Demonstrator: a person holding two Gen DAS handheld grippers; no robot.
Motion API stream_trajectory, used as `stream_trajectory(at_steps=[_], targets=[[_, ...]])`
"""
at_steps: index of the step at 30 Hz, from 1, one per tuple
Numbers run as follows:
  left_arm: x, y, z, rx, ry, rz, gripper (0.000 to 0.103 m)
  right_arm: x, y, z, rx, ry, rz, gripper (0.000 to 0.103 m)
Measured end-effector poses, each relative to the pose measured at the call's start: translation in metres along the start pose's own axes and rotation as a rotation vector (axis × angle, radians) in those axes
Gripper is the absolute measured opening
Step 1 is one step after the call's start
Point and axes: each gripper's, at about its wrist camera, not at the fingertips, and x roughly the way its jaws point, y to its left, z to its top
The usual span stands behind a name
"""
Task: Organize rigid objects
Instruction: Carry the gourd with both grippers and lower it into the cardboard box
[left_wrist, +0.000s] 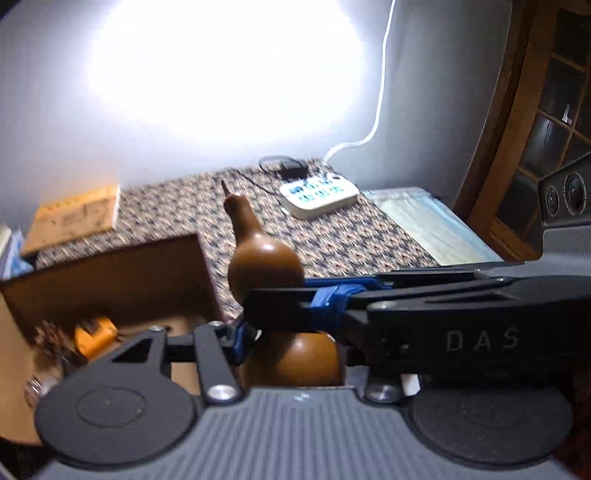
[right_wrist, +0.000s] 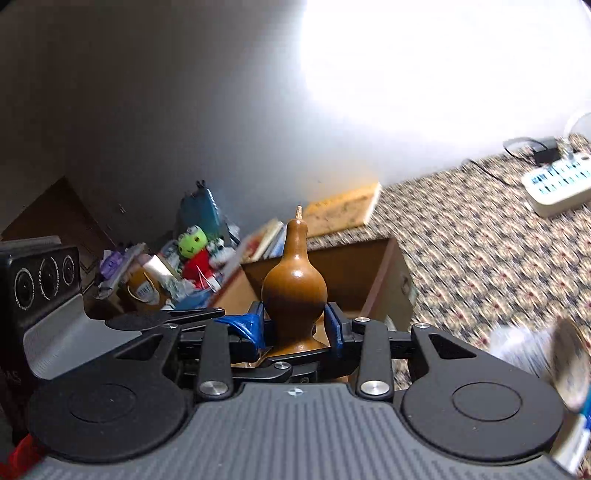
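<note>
A patterned cloth (right_wrist: 480, 258) covers the table under a plain, brightly lit wall. Nearest us, our right tongs (right_wrist: 295, 332) are clenched on the waist of a brown gourd (right_wrist: 293, 291), blue pads pressing either side. Our left tongs (left_wrist: 291, 325) seem to bracket the same gourd at its waist, but we cannot tell whether they are clamped or loose. The gourd is glossy, smooth and upright, with a short stem on top. Just beyond the fingertips sits an open cardboard box (right_wrist: 384, 284); we should keep the gourd level and lower it in gently, since that slick surface could slip. Farther off lies a power strip (left_wrist: 317, 195).
</note>
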Motion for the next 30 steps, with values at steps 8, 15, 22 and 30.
stream_trajectory(at_steps=[8, 15, 22, 30], targets=[[0.009, 0.093, 0.014, -0.024, 0.056, 0.032, 0.038, 0.09, 0.023, 0.015, 0.032, 0.061, -0.011, 0.019], [0.052, 0.165, -0.008, -0.147, 0.286, 0.014, 0.038, 0.17, 0.019, -0.008, 0.192, 0.278, -0.076, 0.019], [0.077, 0.2, -0.04, -0.193, 0.465, 0.039, 0.038, 0.216, 0.015, -0.031, 0.36, 0.449, -0.134, 0.019], [0.089, 0.219, -0.054, -0.232, 0.539, 0.023, 0.04, 0.234, 0.017, -0.039, 0.413, 0.53, -0.205, 0.019]])
